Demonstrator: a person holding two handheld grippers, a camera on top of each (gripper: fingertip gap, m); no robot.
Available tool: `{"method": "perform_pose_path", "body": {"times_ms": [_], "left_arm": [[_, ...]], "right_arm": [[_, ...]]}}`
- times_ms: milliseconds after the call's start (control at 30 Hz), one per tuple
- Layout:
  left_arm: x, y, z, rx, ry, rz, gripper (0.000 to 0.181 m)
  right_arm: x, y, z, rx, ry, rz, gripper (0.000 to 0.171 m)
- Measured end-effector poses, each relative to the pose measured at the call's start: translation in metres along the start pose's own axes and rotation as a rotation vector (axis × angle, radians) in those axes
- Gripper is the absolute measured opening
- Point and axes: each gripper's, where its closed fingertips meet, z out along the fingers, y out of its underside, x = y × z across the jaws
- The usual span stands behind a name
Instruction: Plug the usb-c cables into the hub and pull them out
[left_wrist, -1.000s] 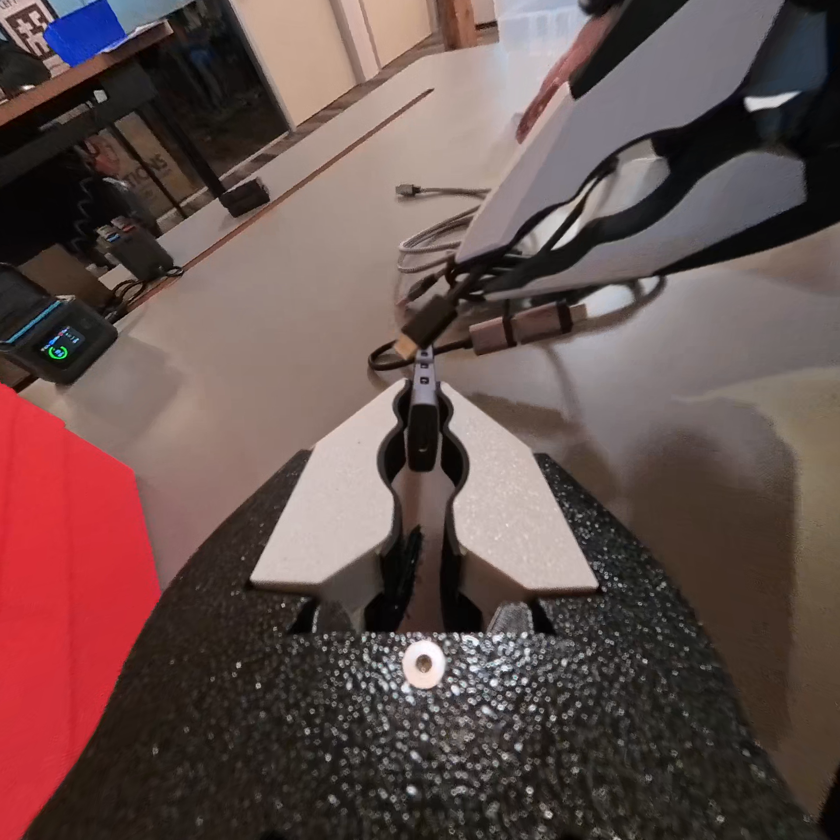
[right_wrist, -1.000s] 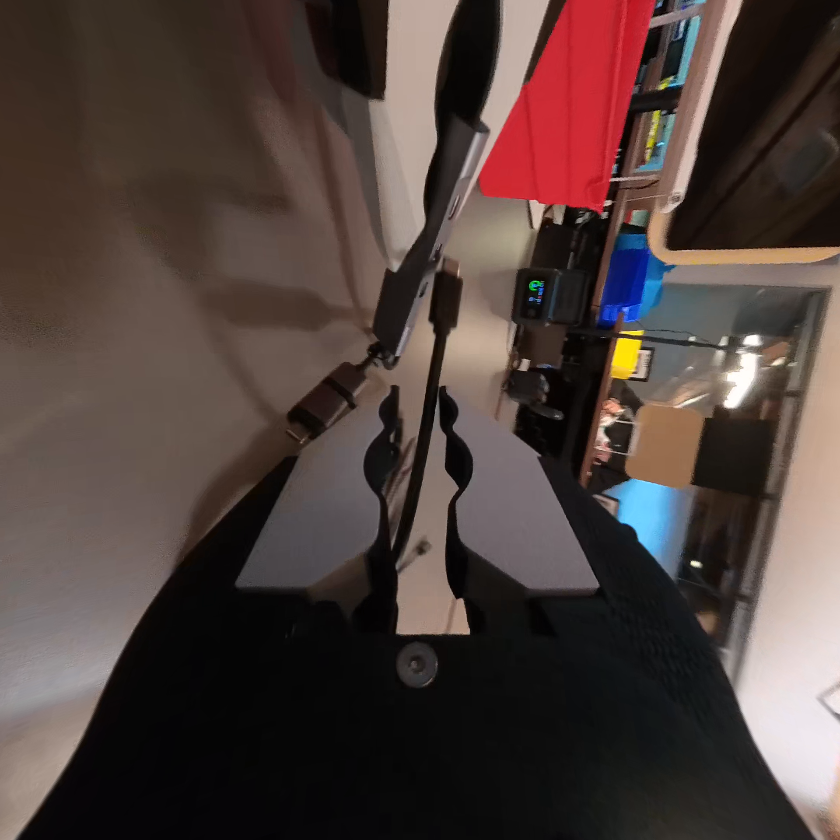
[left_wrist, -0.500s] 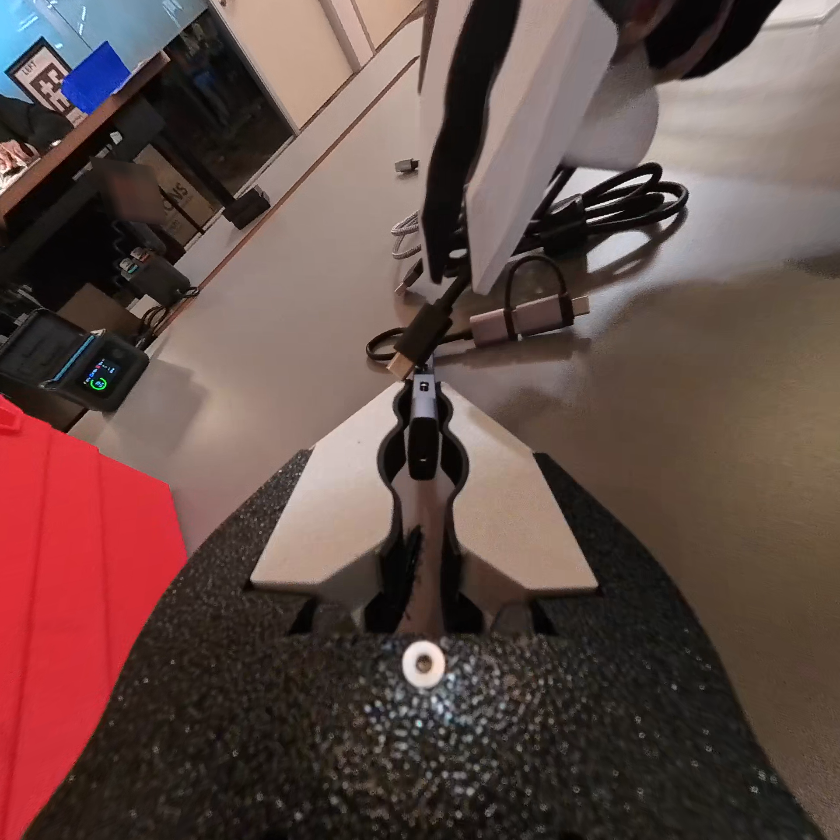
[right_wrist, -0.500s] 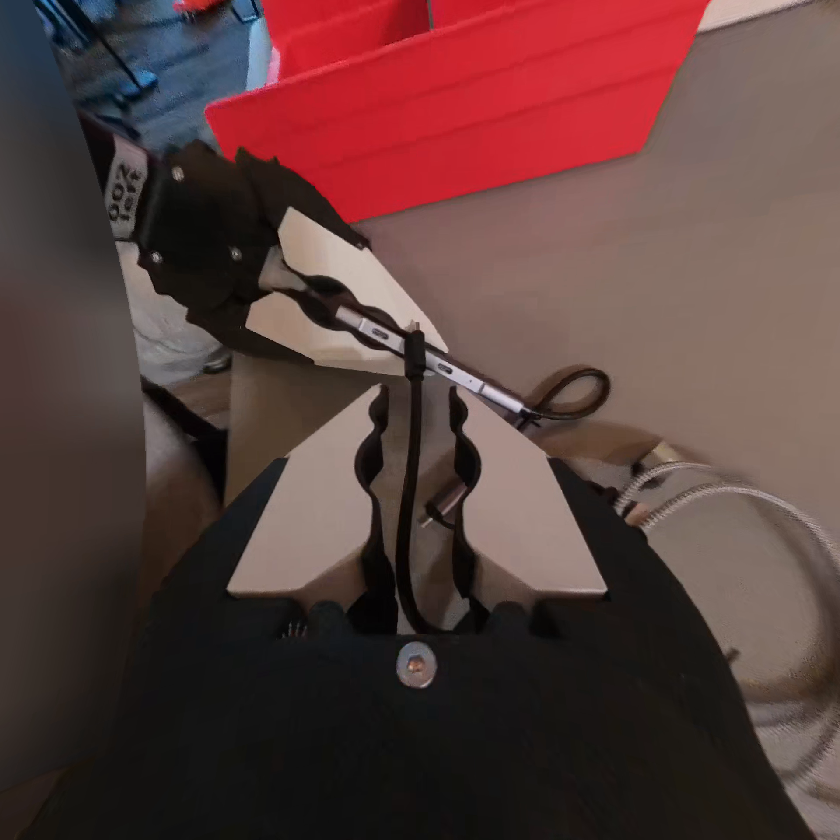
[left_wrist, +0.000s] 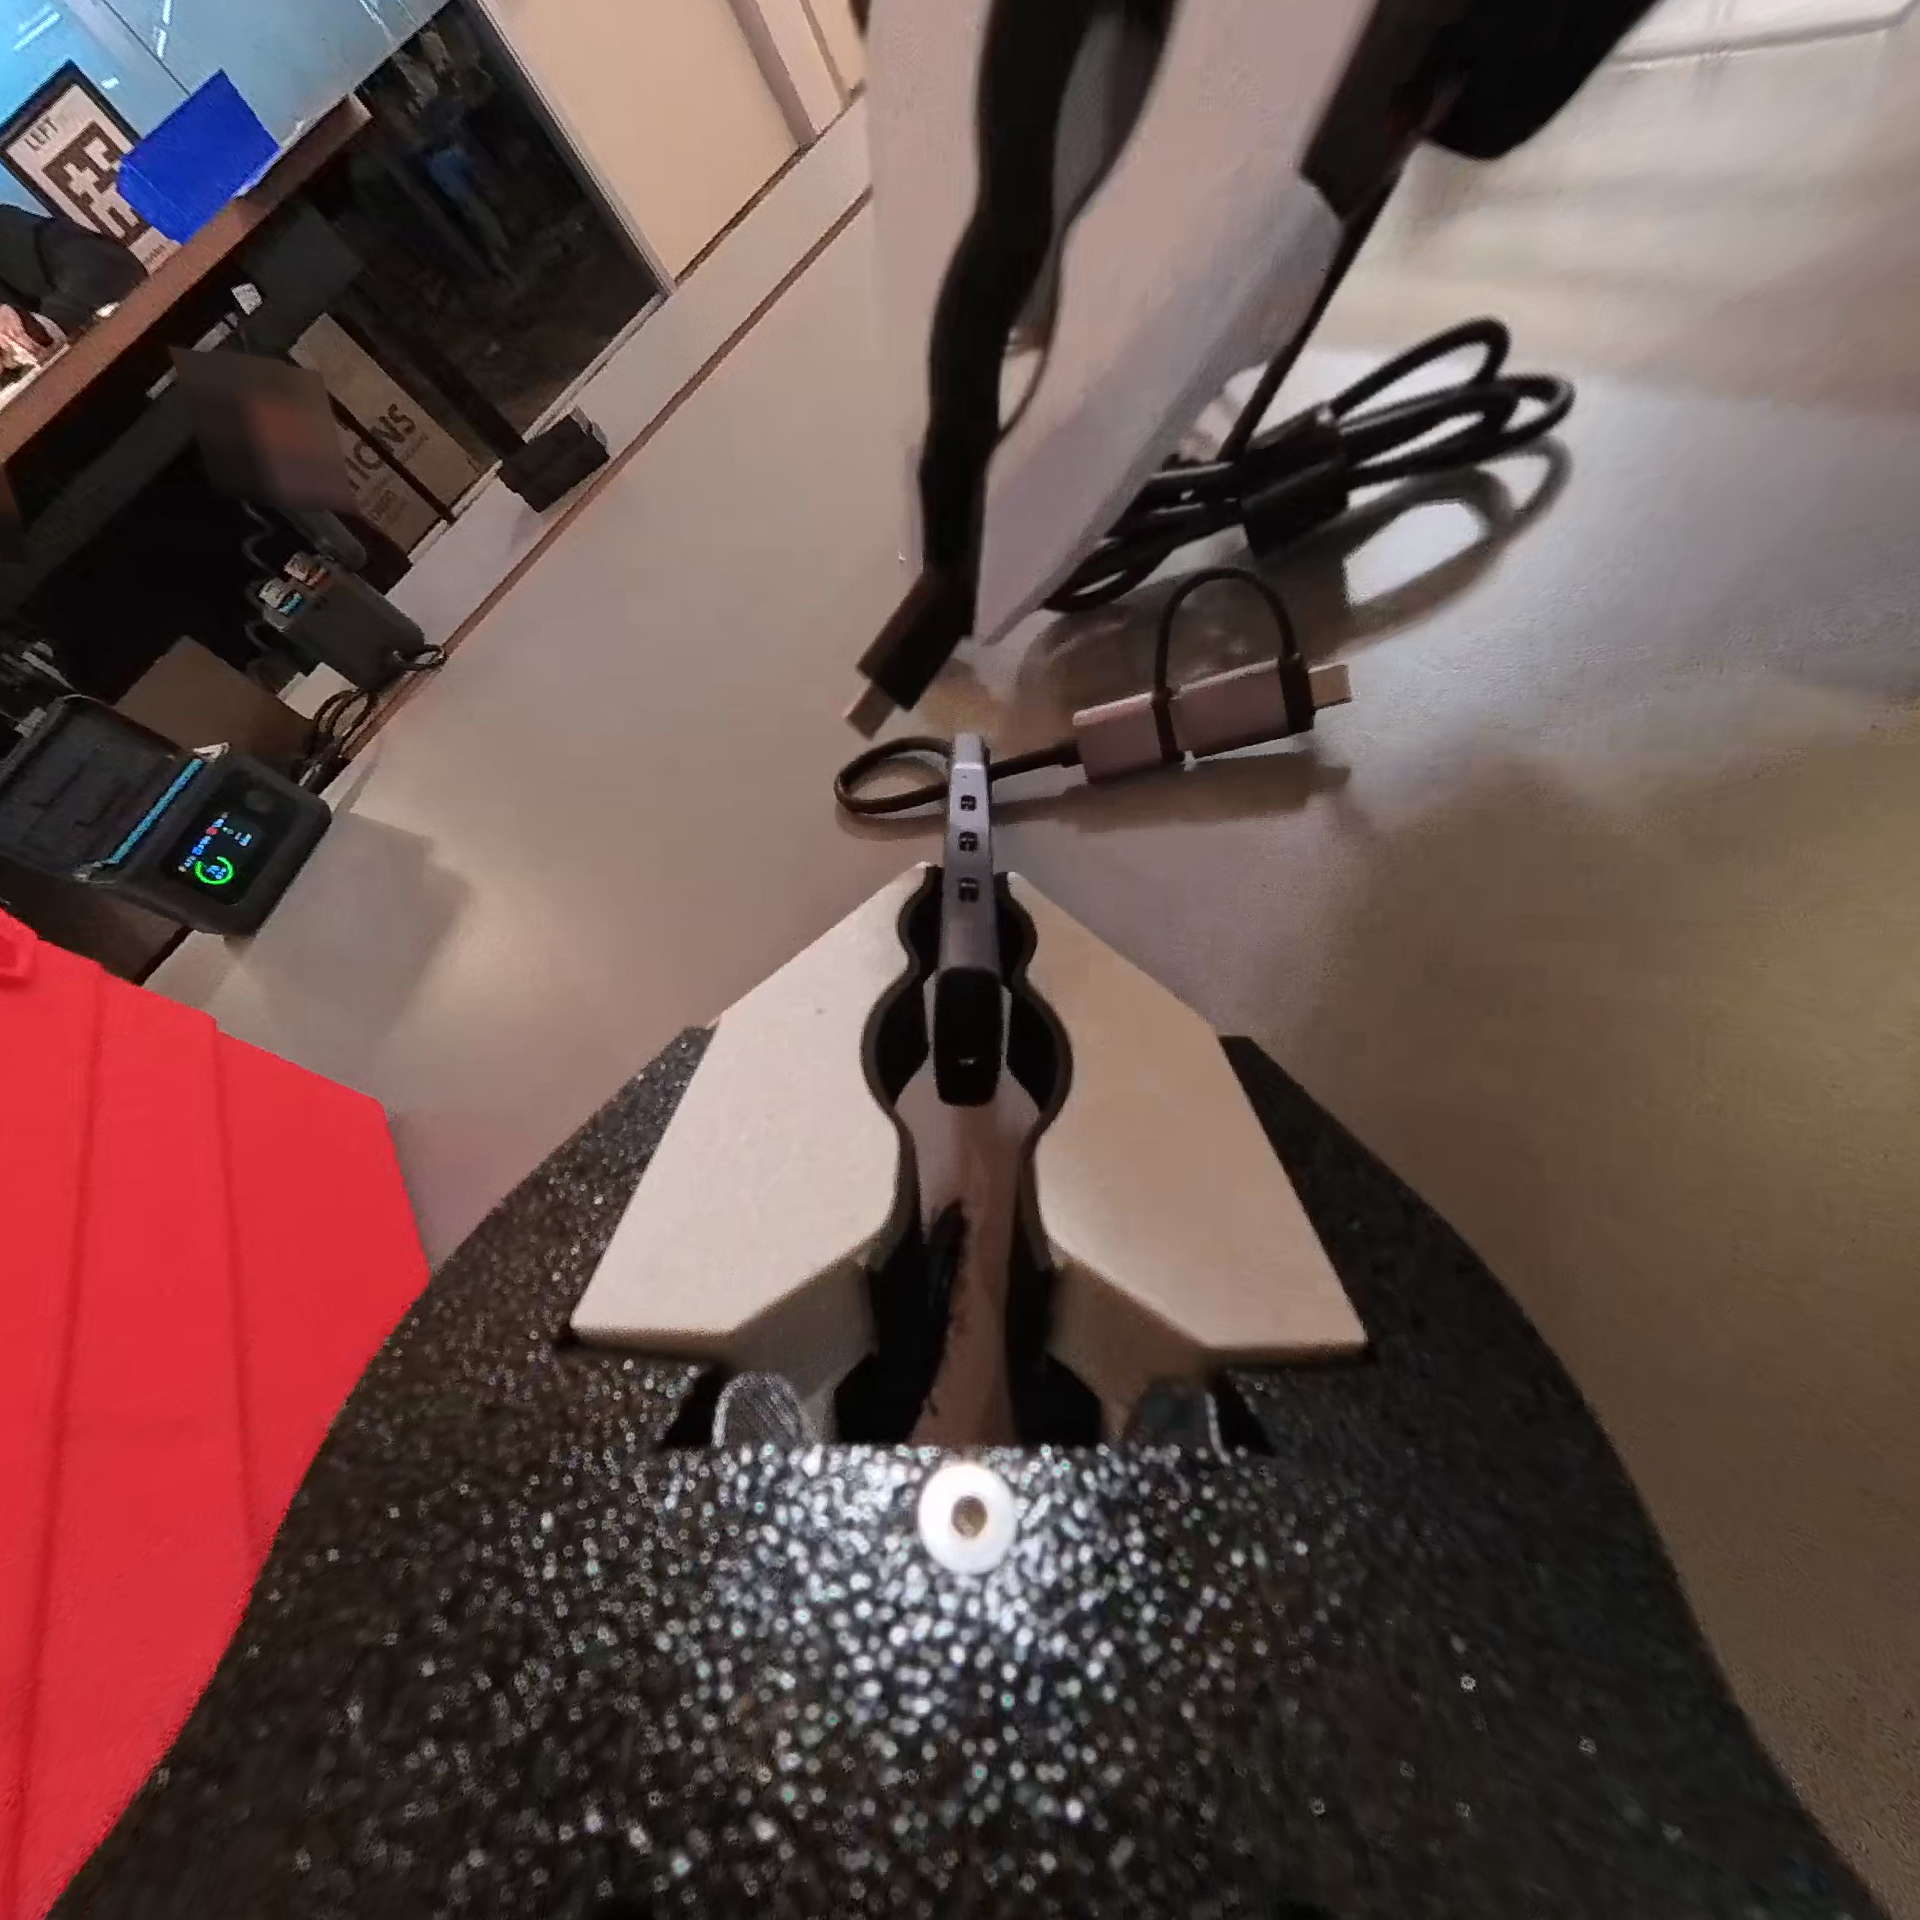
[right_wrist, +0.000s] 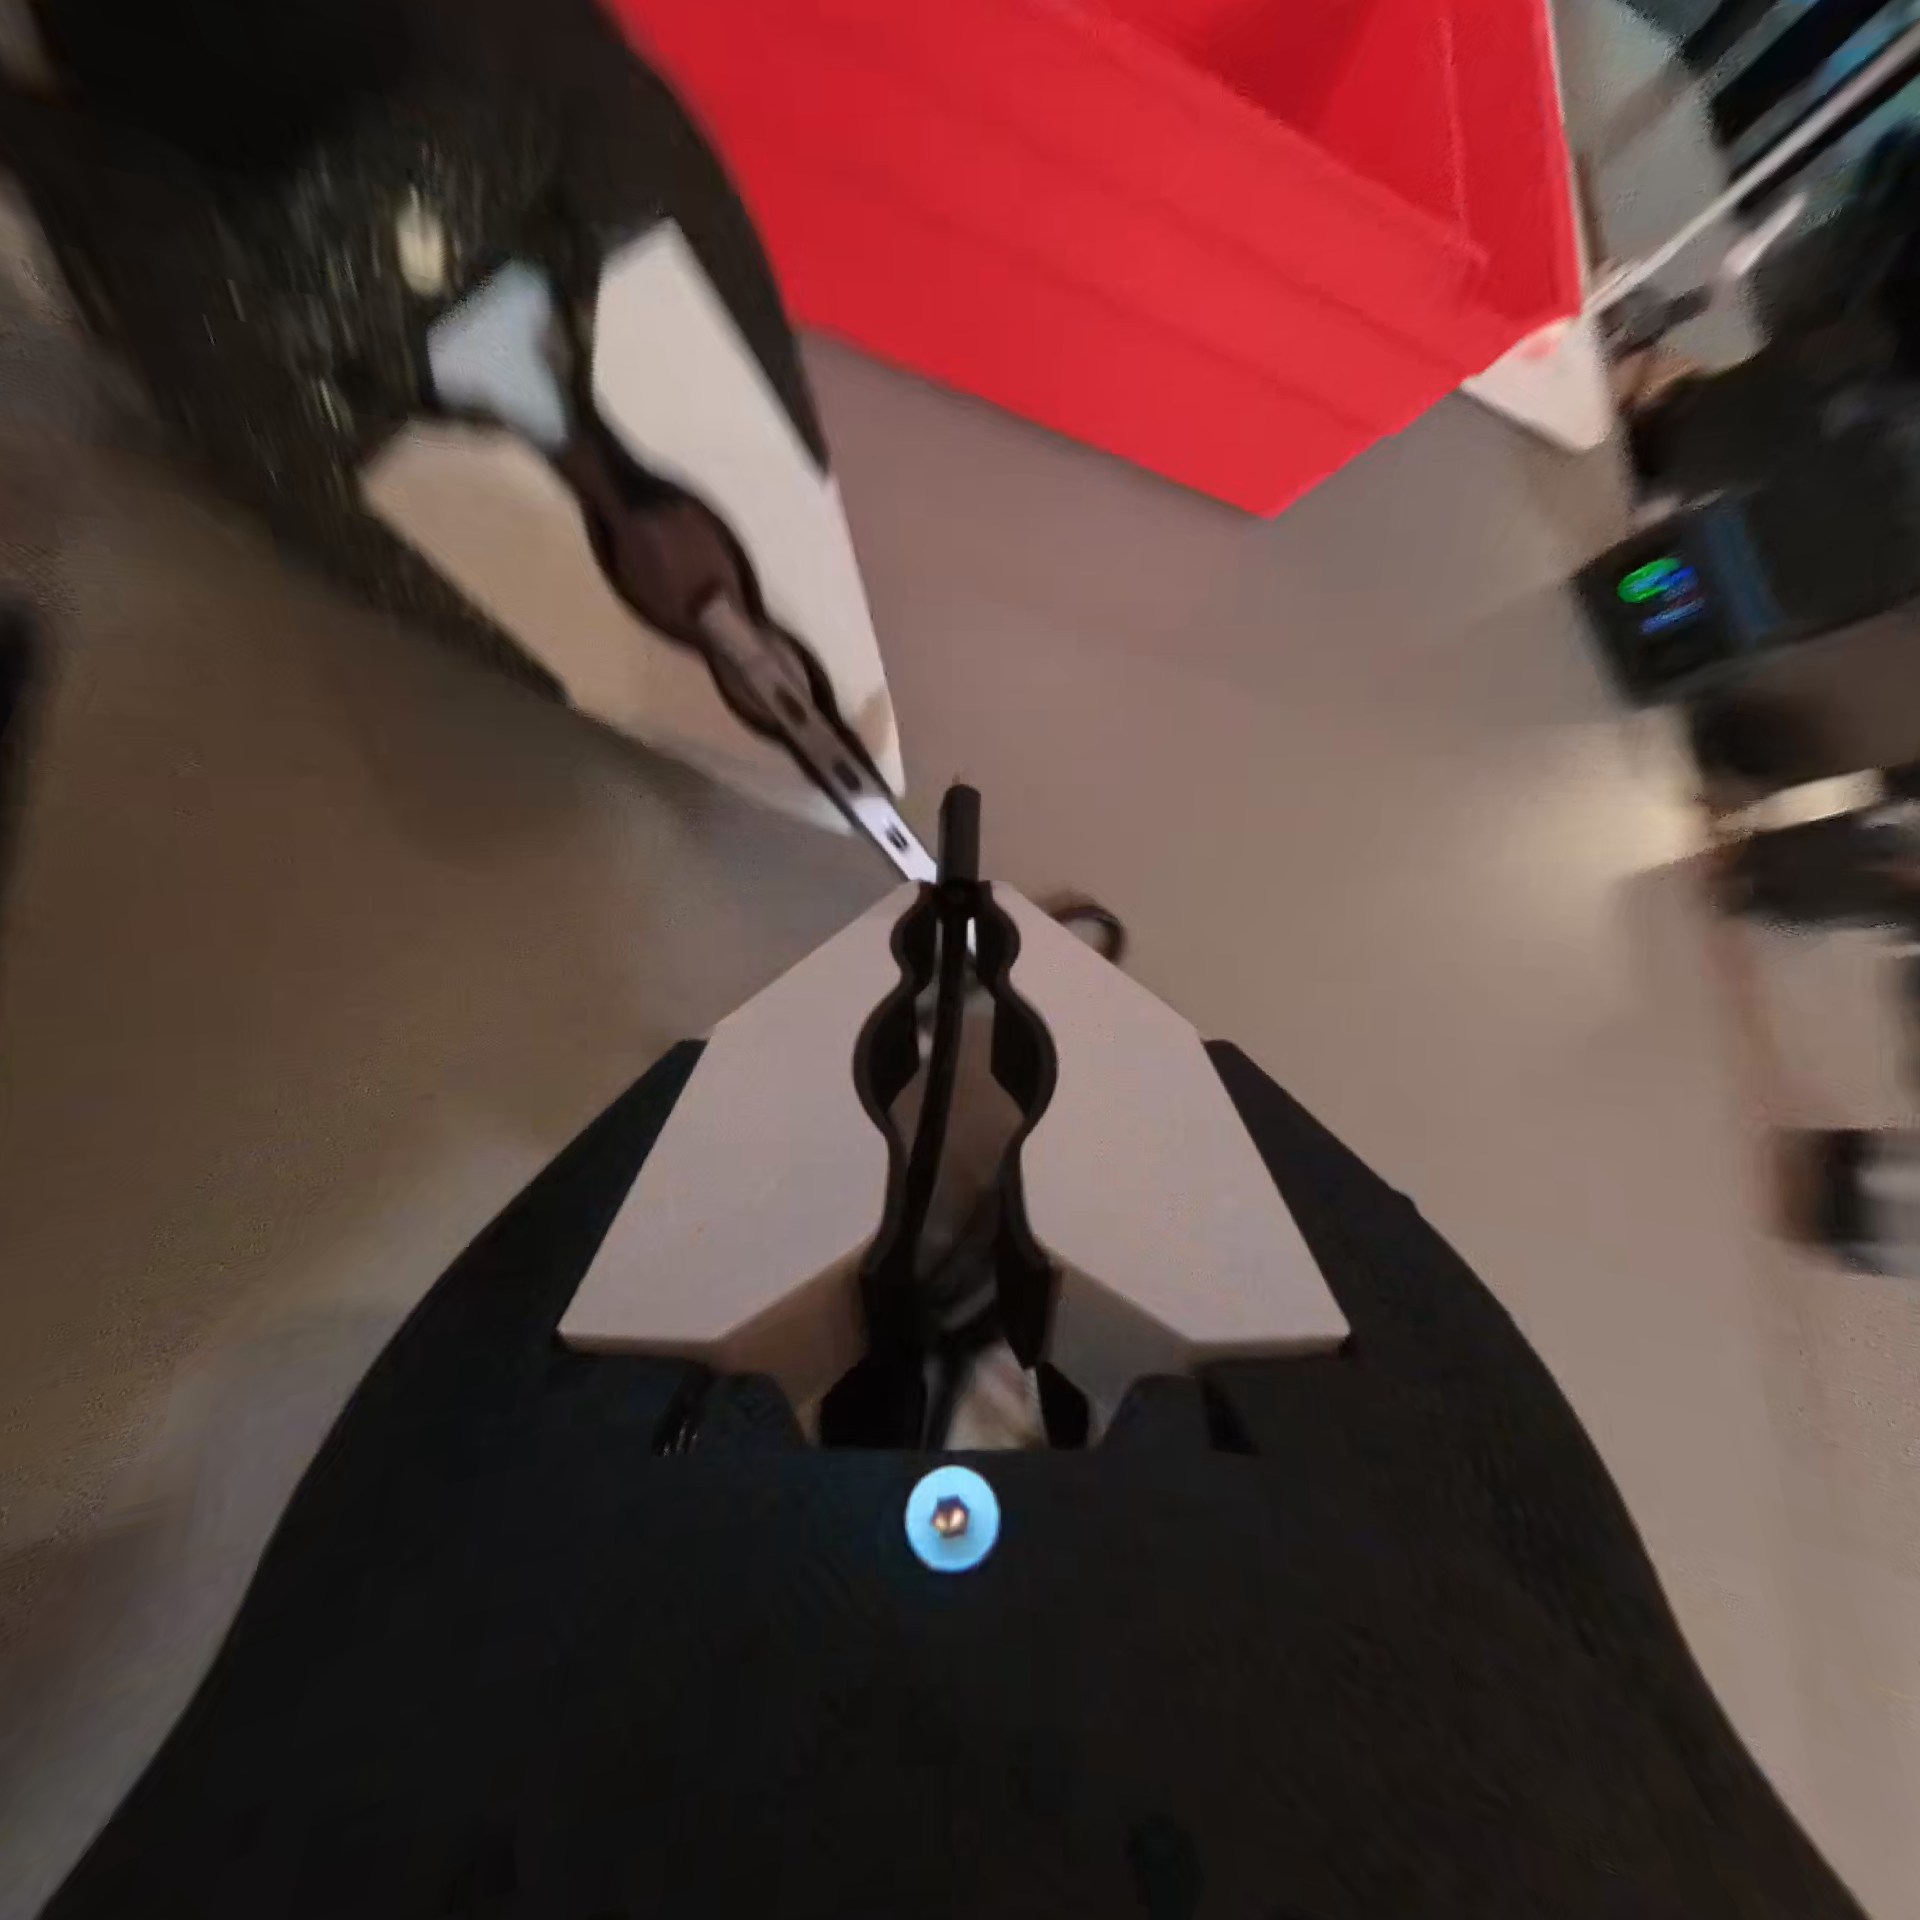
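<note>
My left gripper (left_wrist: 968, 896) is shut on a slim grey hub (left_wrist: 968, 831), held edge-up with its row of small ports facing me. My right gripper (right_wrist: 956, 891) is shut on a black usb-c cable (right_wrist: 930, 1122); its plug (right_wrist: 958, 831) sticks out past the fingertips. In the left wrist view the right gripper's white fingers (left_wrist: 1122, 312) hang from above, and the plug (left_wrist: 902, 665) is just up-left of the hub's far end, not in a port. In the blurred right wrist view the hub (right_wrist: 831, 758) ends right beside the plug.
The hub's own short lead loops to a silver connector (left_wrist: 1195, 727) on the grey table (left_wrist: 1558, 1039). A coiled black cable (left_wrist: 1403, 436) lies behind it. A red folded sheet (left_wrist: 156, 1299) is at my left, a dark device with a lit screen (left_wrist: 213, 857) beyond it.
The right gripper has swung round with the cable. Its plug, close against the hub half a second ago, now stands a little off the hub's far end. The left gripper has kept the hub.
</note>
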Motion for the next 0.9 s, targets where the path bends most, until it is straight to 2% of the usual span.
{"method": "perform_pose_path", "body": {"times_ms": [133, 233, 367, 533, 900], "left_arm": [[0.0, 0.0, 0.0, -0.014, -0.008, 0.008, 0.007], [0.001, -0.001, 0.0, -0.037, -0.036, 0.084, 0.007], [0.003, -0.002, 0.0, -0.057, -0.07, 0.191, 0.007], [0.004, -0.002, 0.0, -0.058, -0.07, 0.202, 0.007], [0.006, -0.003, 0.0, -0.049, -0.059, 0.2, 0.007]], "right_arm": [[0.0, 0.014, -0.002, -0.3, 0.21, -0.553, 0.004], [-0.012, 0.015, 0.001, -0.372, 0.221, -0.711, 0.004], [-0.009, 0.02, 0.0, -0.431, 0.267, -0.78, 0.005], [-0.009, 0.023, 0.0, -0.478, 0.293, -0.836, 0.004], [-0.012, 0.021, 0.002, -0.467, 0.291, -0.868, 0.004]]}}
